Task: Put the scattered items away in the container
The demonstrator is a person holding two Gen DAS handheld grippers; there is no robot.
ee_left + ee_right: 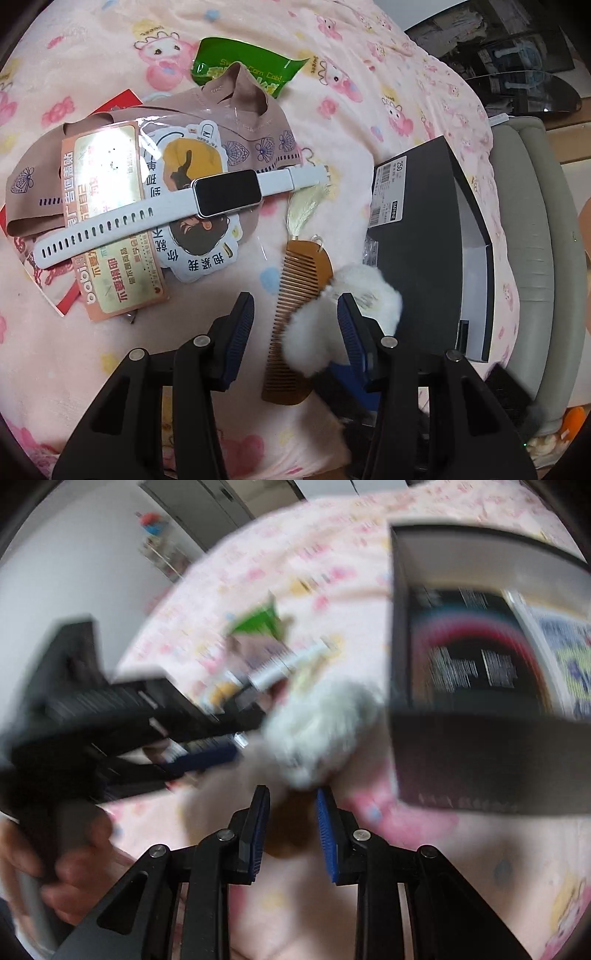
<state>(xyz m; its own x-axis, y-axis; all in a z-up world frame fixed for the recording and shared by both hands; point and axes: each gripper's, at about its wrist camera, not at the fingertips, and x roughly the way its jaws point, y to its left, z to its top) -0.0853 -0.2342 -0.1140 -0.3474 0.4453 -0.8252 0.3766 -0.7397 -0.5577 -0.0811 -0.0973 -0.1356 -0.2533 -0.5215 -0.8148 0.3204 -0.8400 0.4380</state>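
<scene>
My left gripper (295, 328) has its jaws apart over the bed, with the brown wooden comb (295, 317) lying lengthwise in the gap, touched by neither pad. A white fluffy pom-pom (343, 325) sits on the comb's right side and presses against the inner face of my right-hand finger. My right gripper (290, 834) also has its jaws apart, narrower, with a brown blur between them that I take for the end of the same comb; that view is too smeared for me to say whether the pads touch it.

Out beyond my left jaws lies a pale yellow tassel (304, 210), which looks tied to the comb's far end. Further out and to the left, a white smart band with a black screen (177, 214) lies across a brown plastic-wrapped packet with printed cards (147, 158), and a green snack packet (243, 62) peeks out behind it. To the right of my left jaws stands the black cardboard box (417, 236), just beside the pom-pom; in the right wrist view it already holds printed packets.

To take the comb well, I judge I should drop the left jaws lower, close across the solid spine and not the teeth, and keep the pom-pom out of the pinch. The tassel may trail, so I would lift high over the box wall.
</scene>
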